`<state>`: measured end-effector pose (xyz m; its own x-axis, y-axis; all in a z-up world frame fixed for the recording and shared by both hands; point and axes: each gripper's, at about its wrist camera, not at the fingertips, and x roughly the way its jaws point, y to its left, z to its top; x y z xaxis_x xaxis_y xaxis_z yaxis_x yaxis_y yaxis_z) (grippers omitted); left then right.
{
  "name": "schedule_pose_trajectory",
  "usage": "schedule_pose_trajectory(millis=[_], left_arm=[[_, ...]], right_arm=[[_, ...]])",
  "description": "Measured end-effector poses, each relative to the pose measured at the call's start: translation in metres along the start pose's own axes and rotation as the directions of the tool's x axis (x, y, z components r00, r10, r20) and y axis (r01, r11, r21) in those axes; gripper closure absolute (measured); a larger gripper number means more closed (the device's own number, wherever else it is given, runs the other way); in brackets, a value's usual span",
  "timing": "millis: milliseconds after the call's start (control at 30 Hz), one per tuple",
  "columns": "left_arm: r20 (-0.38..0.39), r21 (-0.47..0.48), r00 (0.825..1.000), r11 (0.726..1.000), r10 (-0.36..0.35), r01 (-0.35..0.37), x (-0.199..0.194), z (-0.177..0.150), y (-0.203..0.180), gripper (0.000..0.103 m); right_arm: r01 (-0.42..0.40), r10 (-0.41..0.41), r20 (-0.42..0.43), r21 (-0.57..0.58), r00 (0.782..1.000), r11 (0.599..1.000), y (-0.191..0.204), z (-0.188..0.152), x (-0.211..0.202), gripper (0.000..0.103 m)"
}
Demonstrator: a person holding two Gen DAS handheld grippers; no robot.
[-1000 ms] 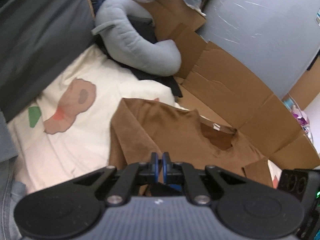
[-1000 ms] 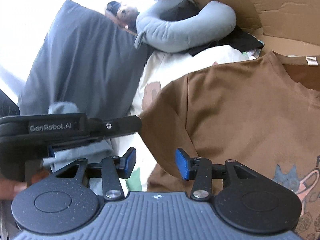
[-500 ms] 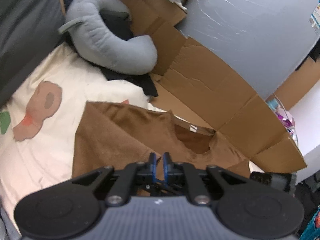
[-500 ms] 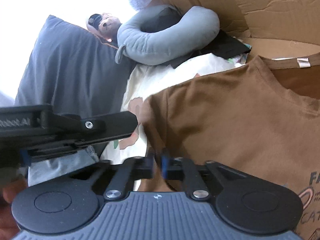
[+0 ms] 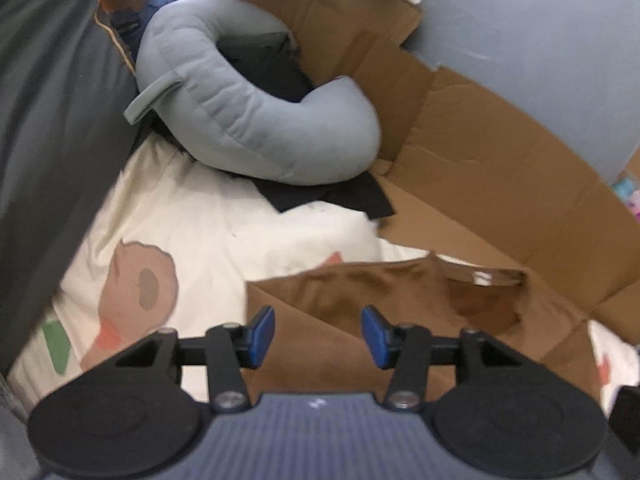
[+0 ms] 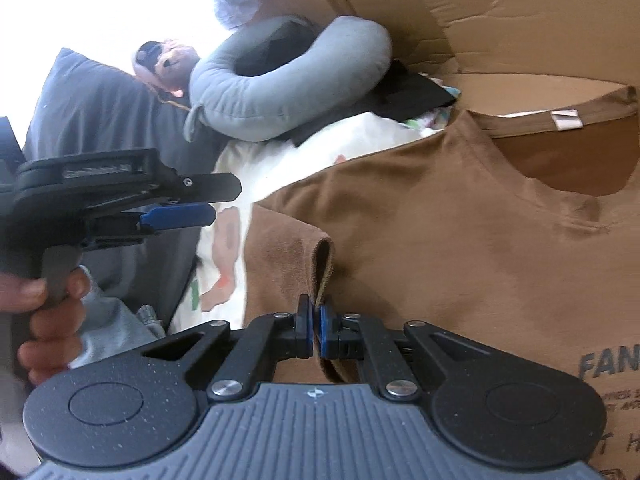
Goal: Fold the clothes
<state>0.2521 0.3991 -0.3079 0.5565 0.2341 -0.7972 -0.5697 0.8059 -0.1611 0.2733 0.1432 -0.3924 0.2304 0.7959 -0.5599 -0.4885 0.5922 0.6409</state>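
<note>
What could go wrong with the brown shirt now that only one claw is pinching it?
1. The right claw pinches only a thin folded edge of the brown shirt, so a pull could let the cloth slip out.
2. The left claw, whose jaws have just been opening, holds nothing, so the shirt could drag and bunch on the cream bedsheet.
3. The collar lies against the cardboard and might catch there.

Both the left gripper (image 5: pixel 318 330) and the right gripper (image 6: pixel 315 330) show black linkage arms, silver screws, blue pads (image 5: pixel 262 330), round black hubs and ribbed grey housing.
</note>
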Motion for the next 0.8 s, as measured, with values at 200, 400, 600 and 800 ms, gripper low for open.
schedule_pose_trajectory(millis=[200, 400, 600, 800], left_arm=[[-0.062, 0.053, 0.995, 0.996, 0.078, -0.075, 0.04, 0.019, 0.005, 0.052], [-0.152, 0.108, 0.981, 0.989, 0.121, -0.106, 0.075, 0.031, 0.01, 0.062], [-0.194, 0.144, 0.975, 0.986, 0.107, -0.08, 0.079, 0.034, 0.008, 0.092], [-0.169, 0.153, 0.973, 0.979, 0.157, -0.131, 0.083, 0.036, 0.007, 0.093]], right_arm=[[0.031, -0.031, -0.01, 0.033, 0.999, 0.999, -0.016, 0.004, 0.003, 0.101], [0.039, -0.038, -0.029, 0.048, 0.999, 0.998, -0.025, 0.006, 0.007, 0.101], [0.034, -0.03, -0.046, 0.092, 0.998, 0.995, -0.037, 0.004, 0.009, 0.102], [0.033, -0.027, -0.067, 0.092, 0.997, 0.995, -0.04, -0.001, 0.009, 0.103]])
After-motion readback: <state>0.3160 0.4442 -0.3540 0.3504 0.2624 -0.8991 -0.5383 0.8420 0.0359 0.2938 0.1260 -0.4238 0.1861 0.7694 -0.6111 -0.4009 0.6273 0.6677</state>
